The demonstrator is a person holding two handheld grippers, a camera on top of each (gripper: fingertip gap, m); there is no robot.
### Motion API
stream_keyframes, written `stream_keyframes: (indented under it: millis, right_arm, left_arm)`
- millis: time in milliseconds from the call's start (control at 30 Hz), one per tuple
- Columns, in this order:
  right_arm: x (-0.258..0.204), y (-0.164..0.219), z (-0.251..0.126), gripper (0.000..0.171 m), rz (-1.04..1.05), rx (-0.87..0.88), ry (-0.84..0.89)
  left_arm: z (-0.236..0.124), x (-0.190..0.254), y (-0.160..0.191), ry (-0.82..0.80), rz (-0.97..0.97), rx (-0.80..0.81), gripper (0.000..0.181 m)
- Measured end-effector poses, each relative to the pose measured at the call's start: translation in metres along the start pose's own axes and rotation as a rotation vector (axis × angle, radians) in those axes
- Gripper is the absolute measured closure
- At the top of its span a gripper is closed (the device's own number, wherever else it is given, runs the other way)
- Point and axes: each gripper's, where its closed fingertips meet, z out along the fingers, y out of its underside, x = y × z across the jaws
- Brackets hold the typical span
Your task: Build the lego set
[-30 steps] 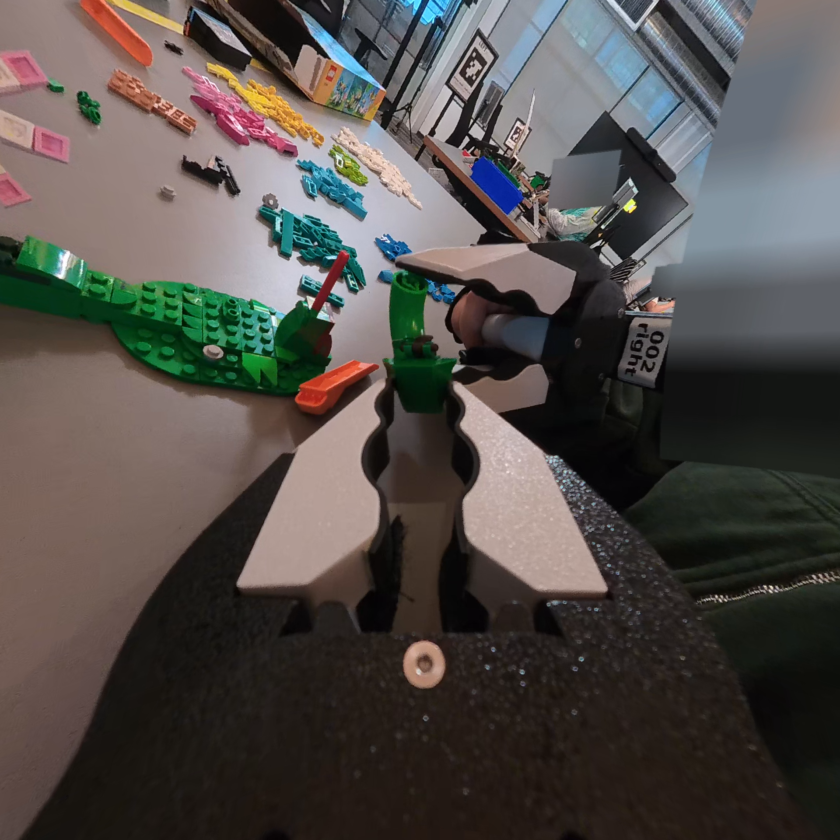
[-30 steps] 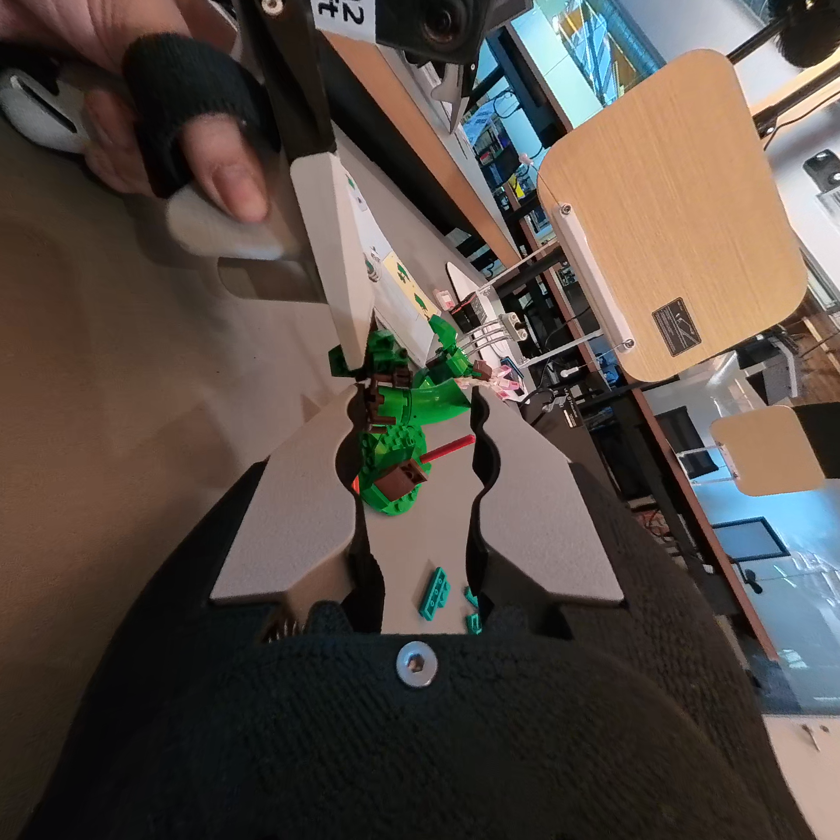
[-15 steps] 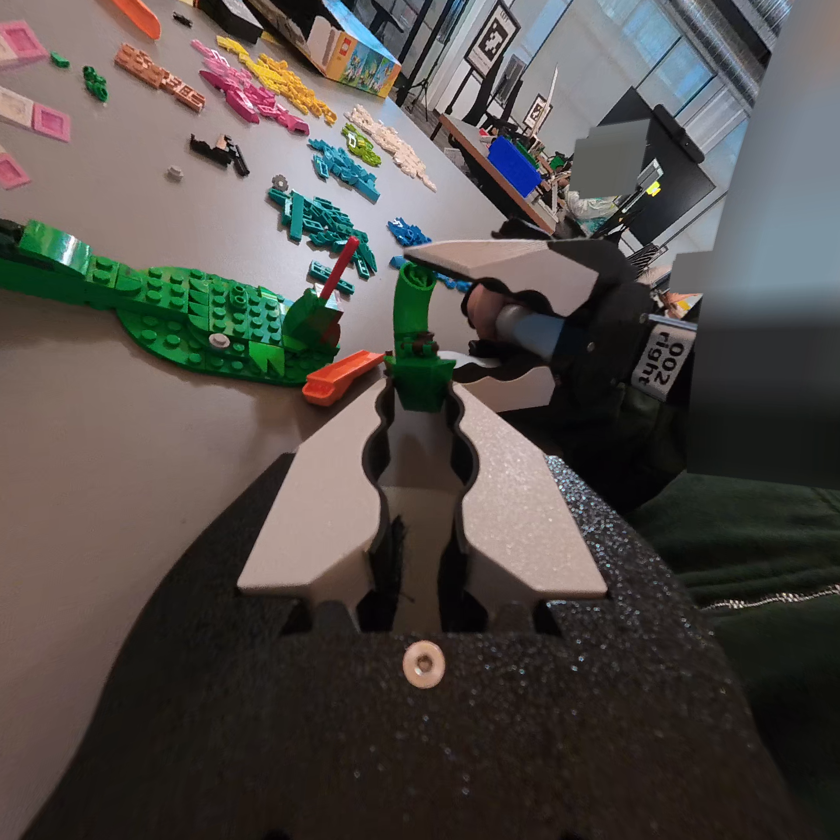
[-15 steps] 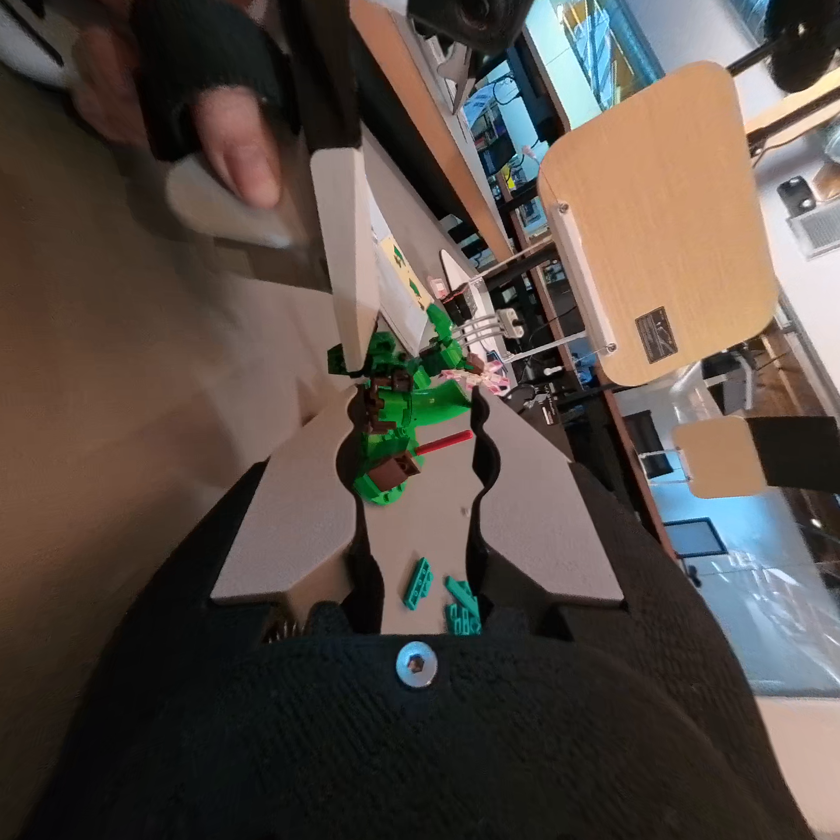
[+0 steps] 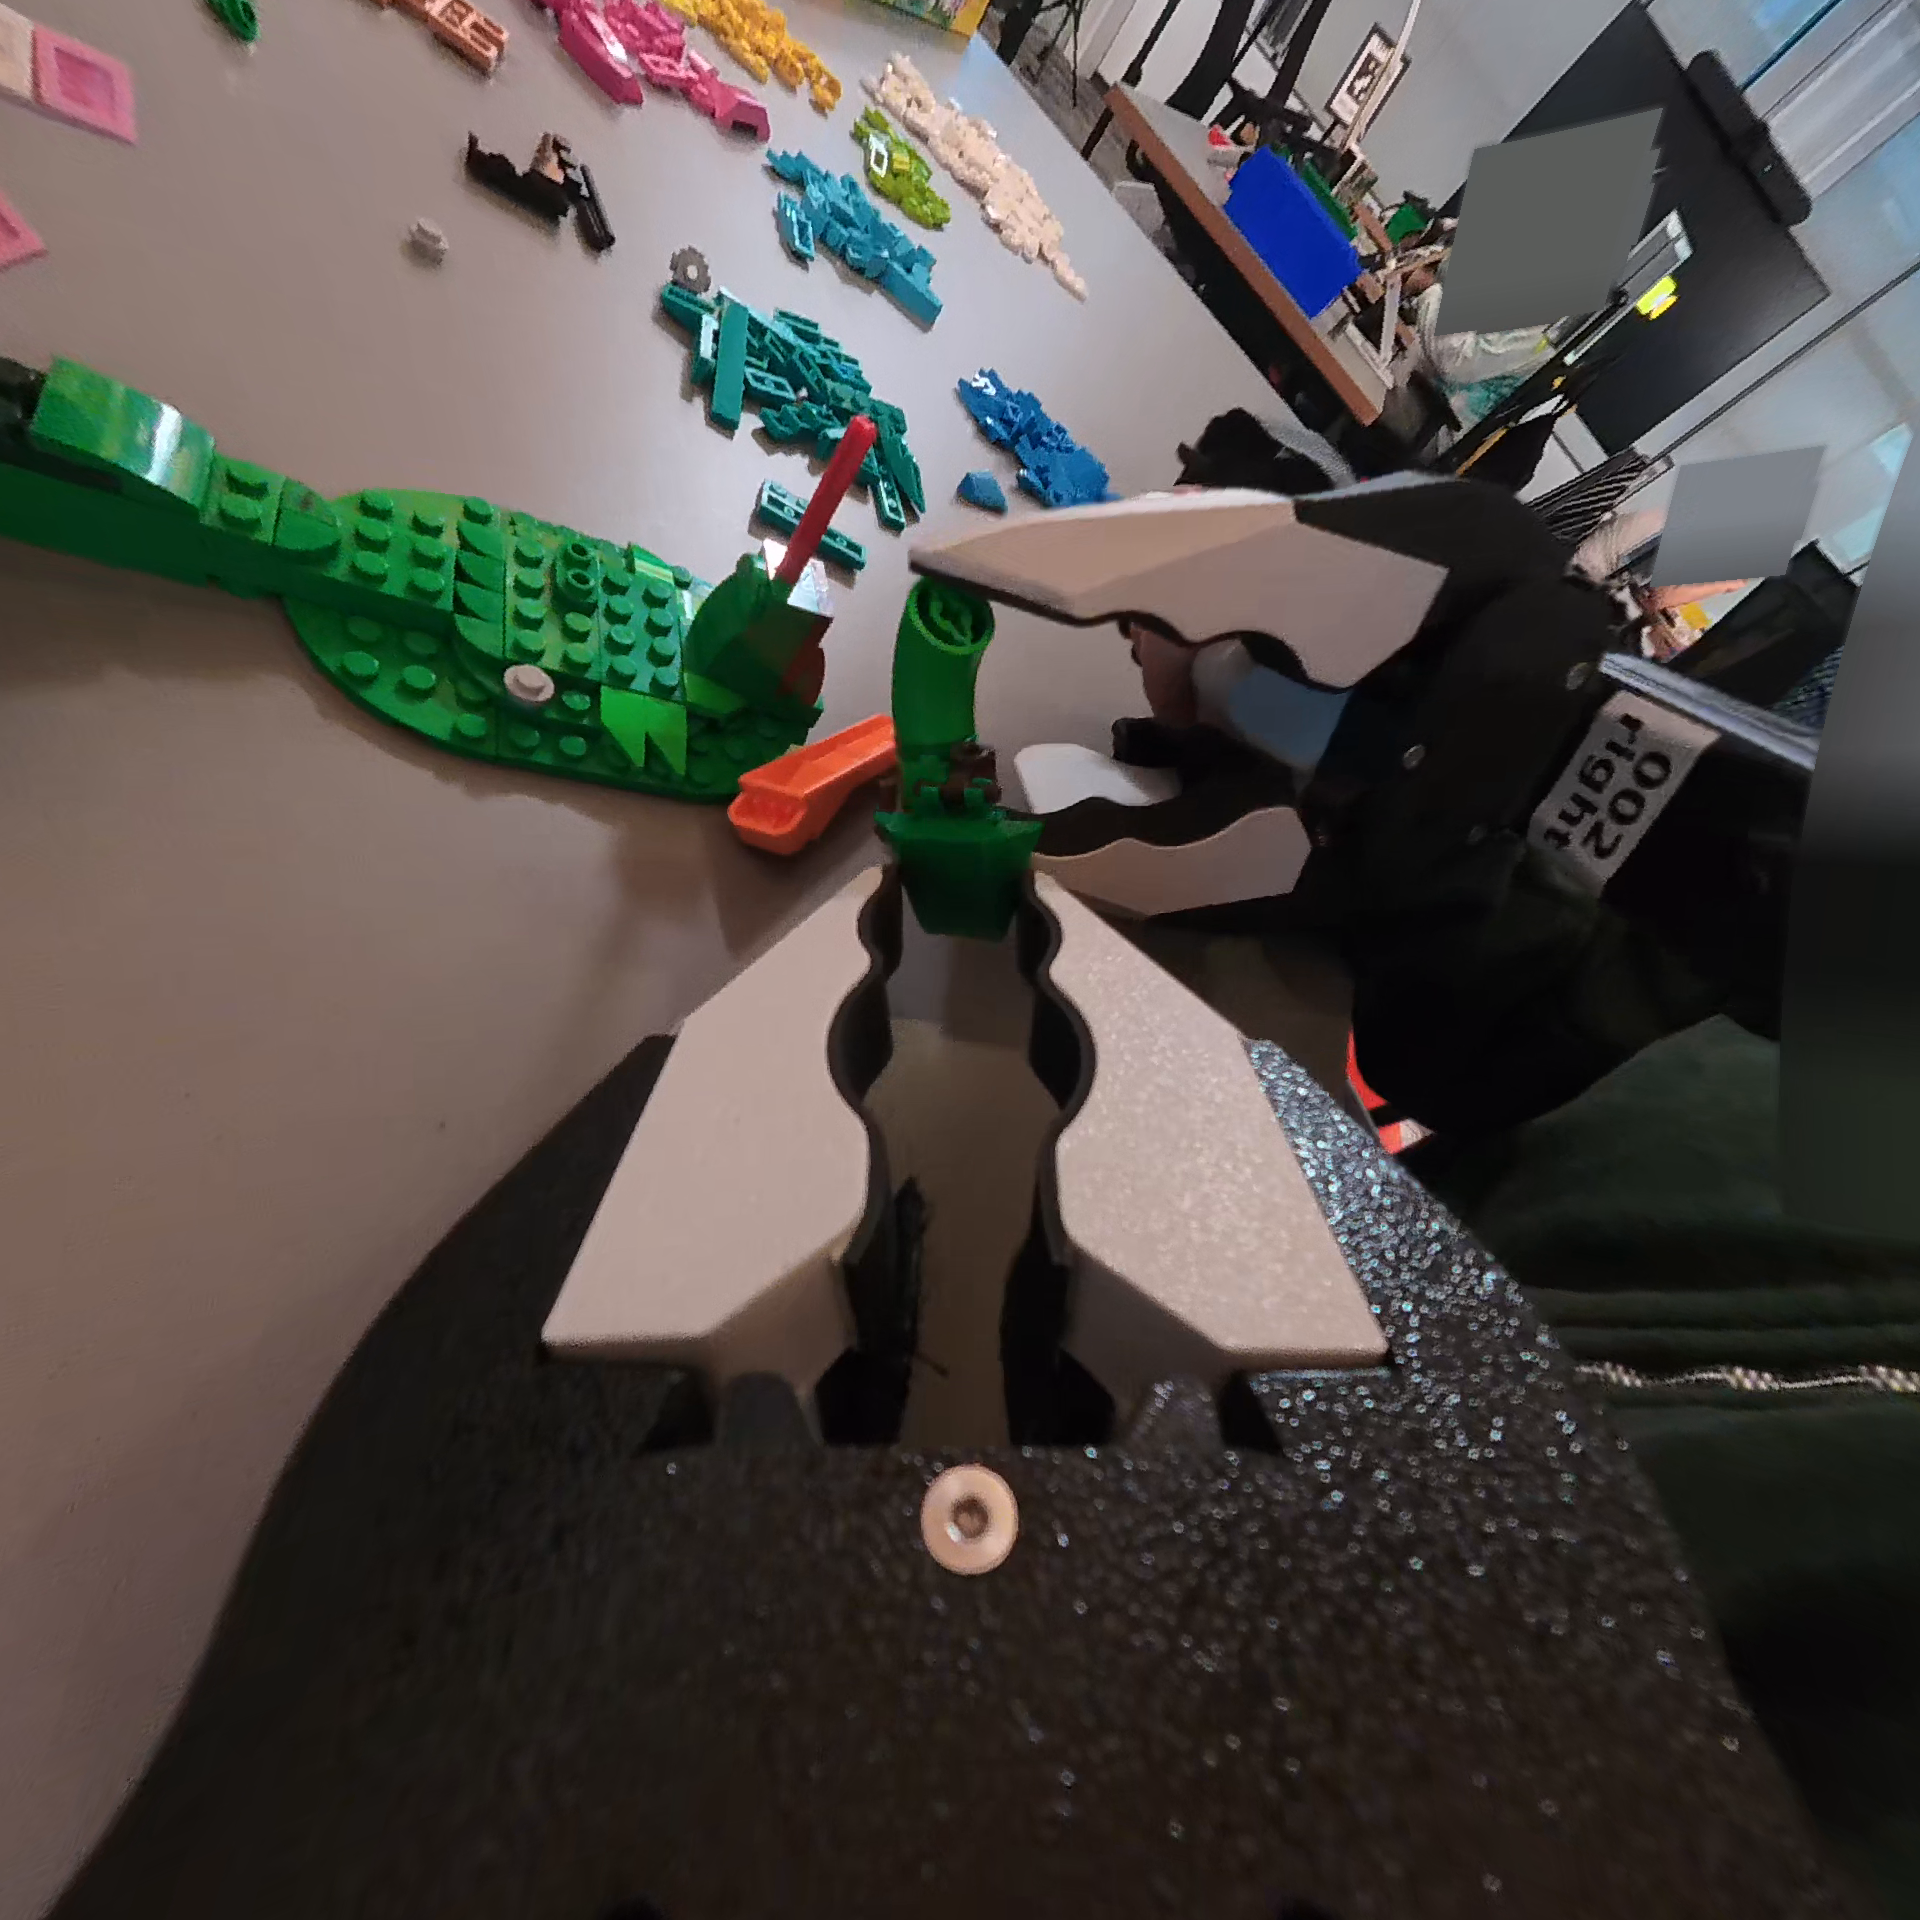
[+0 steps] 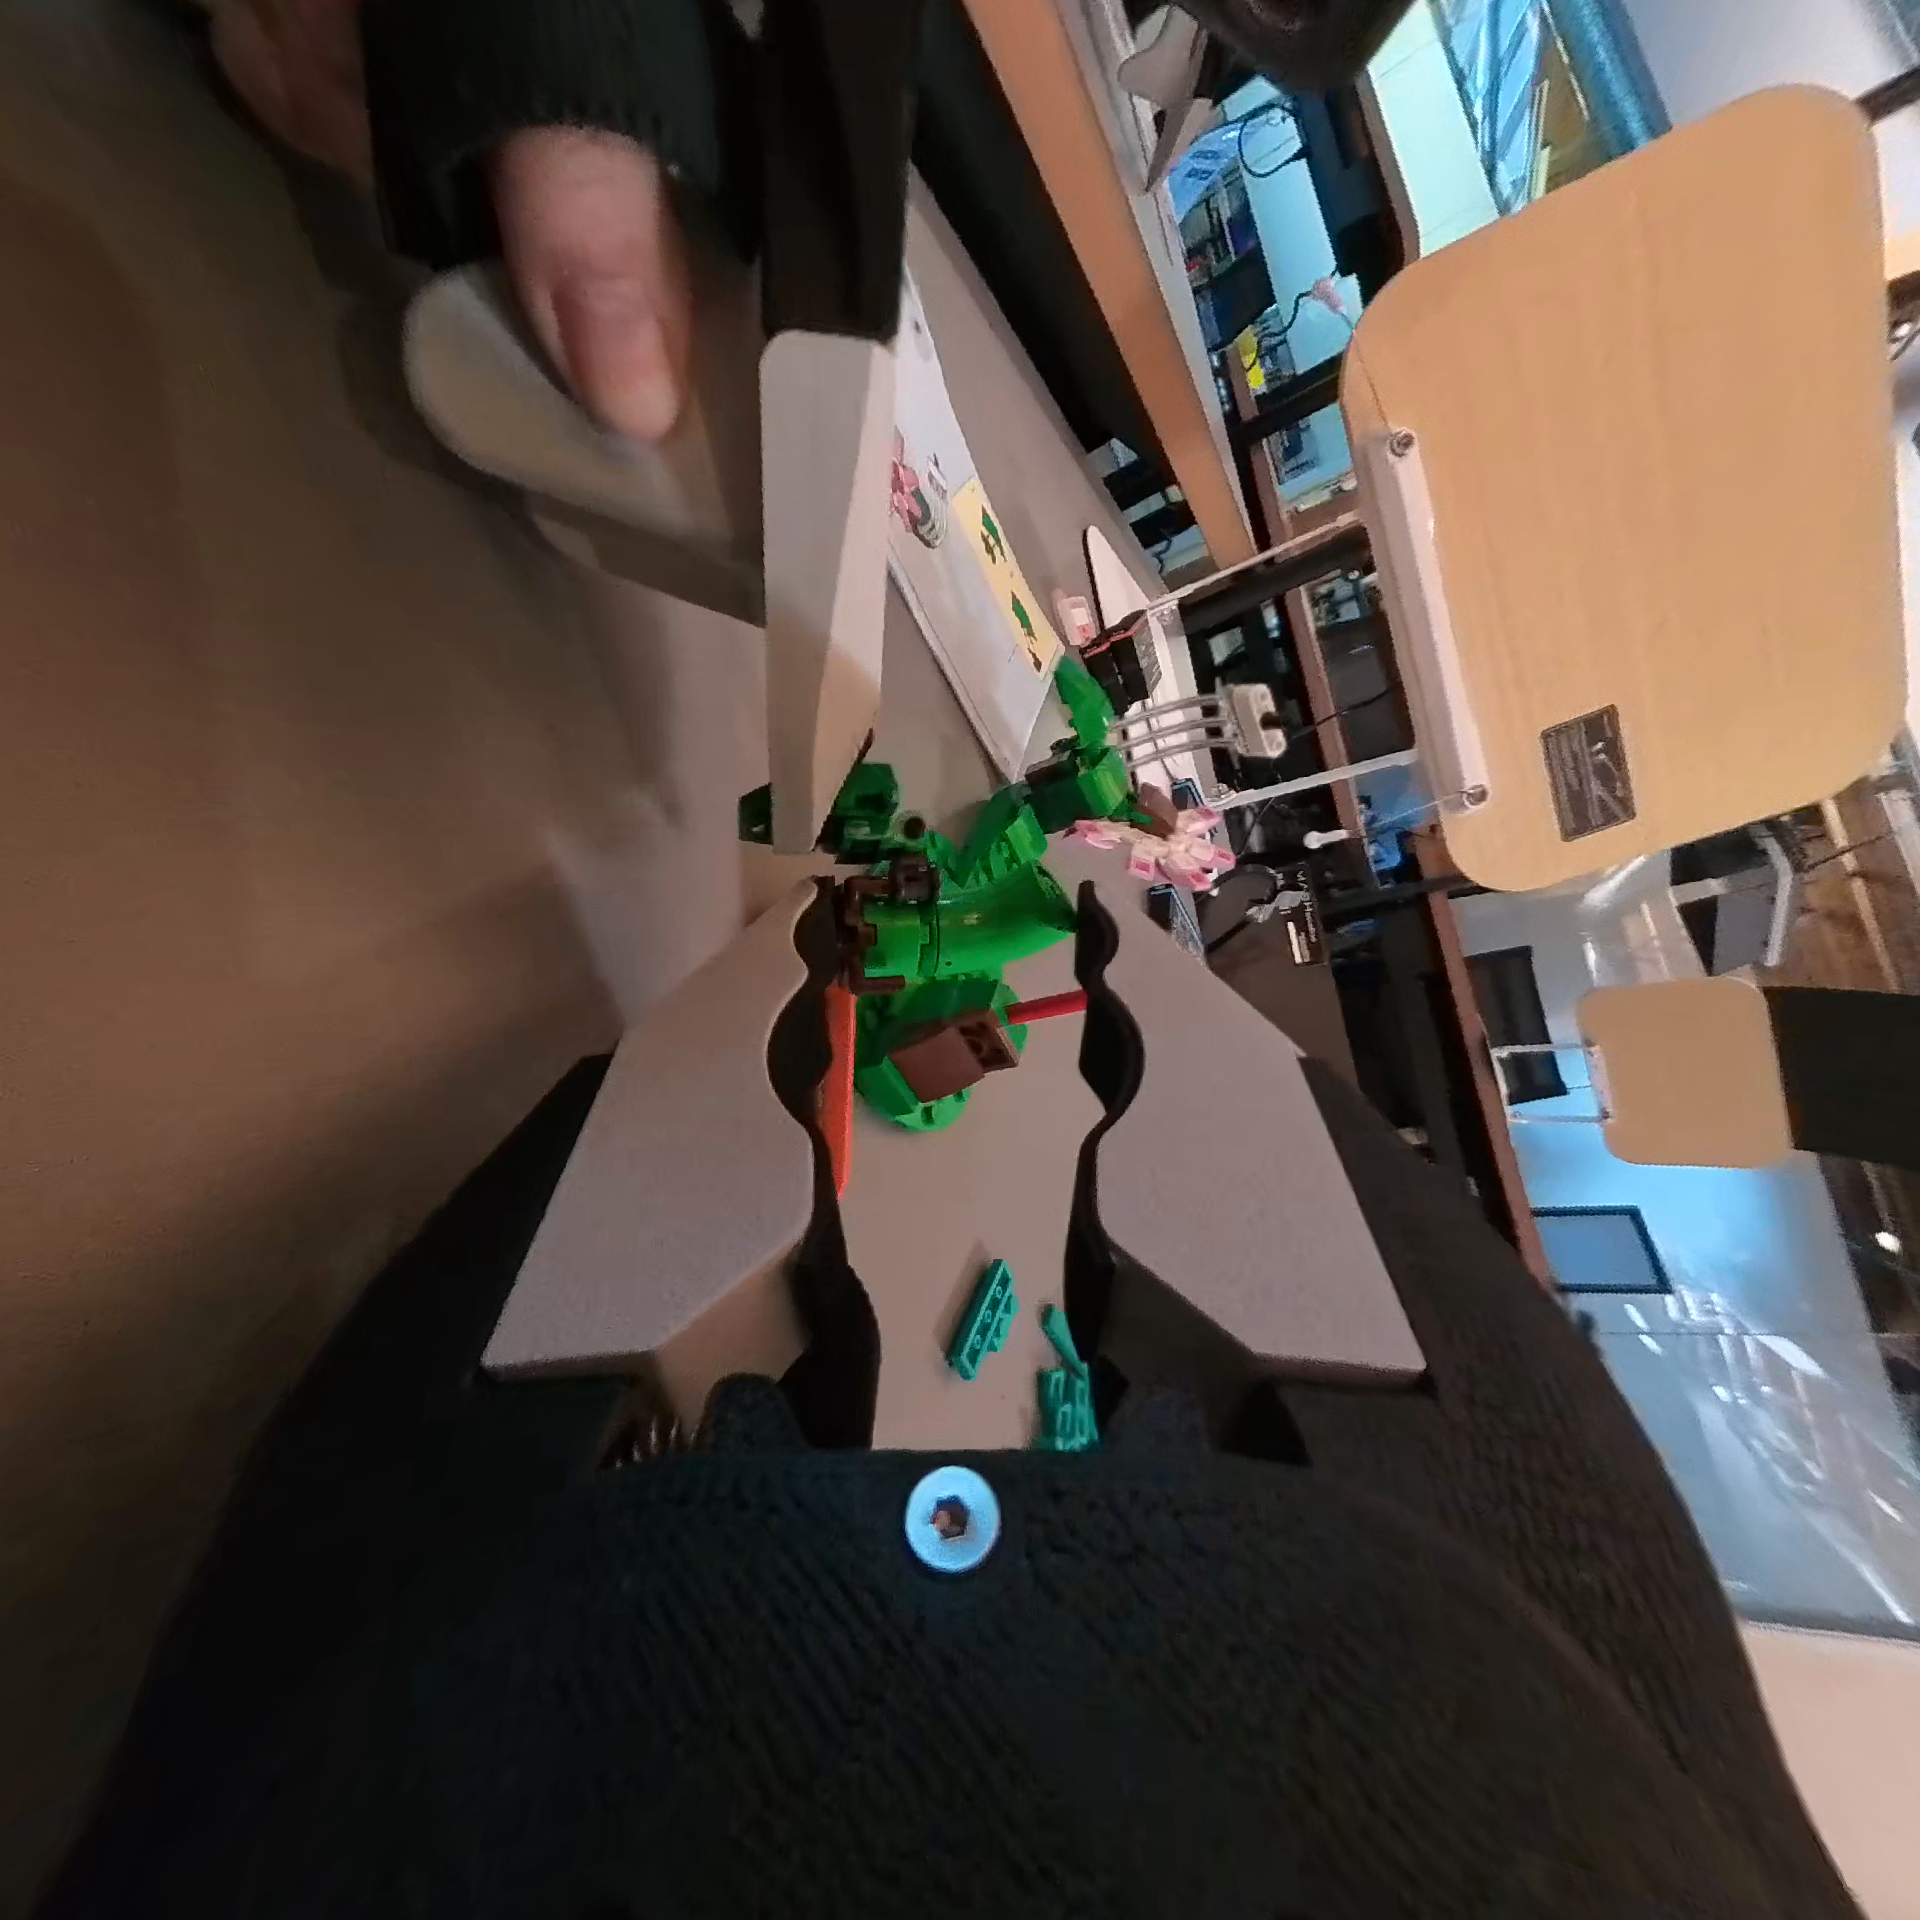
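My left gripper point(image 5: 956, 883) is shut on the green base of a small sub-assembly: a curved green stem point(image 5: 935, 665) with brown bits at its foot. It is held just above the table. My right gripper point(image 5: 987, 717) is open. Its jaws stand on either side of the stem point(image 6: 977, 920), one fingertip point(image 5: 935, 566) at the stem's top end. In the right wrist view the left gripper's finger point(image 6: 821, 623) comes down onto the green base point(image 6: 868, 805). A green leaf-shaped plate build point(image 5: 499, 623) with a red rod point(image 5: 826, 499) lies behind.
An orange brick separator point(image 5: 816, 779) lies by the build. Sorted brick piles lie farther out: teal point(image 5: 800, 364), blue point(image 5: 1029, 447), pink point(image 5: 644, 52), white point(image 5: 977, 166). An instruction booklet point(image 6: 966, 582), a pink flower build point(image 6: 1164, 847) and loose teal plates point(image 6: 982, 1320) are nearby.
Both grippers have shifted and tilted slightly while staying at the stem. The left grip on the green base is unchanged and the right jaws stay apart around the stem.
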Motion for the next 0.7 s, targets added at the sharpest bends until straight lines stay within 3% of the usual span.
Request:
stream_keyframes:
  millis: [700]
  right_arm:
    - [-0.01, -0.001, 0.001, 0.127, -0.065, 0.003, -0.034]
  left_arm:
    - [0.0, -0.002, 0.011, -0.002, -0.007, -0.074, 0.161]
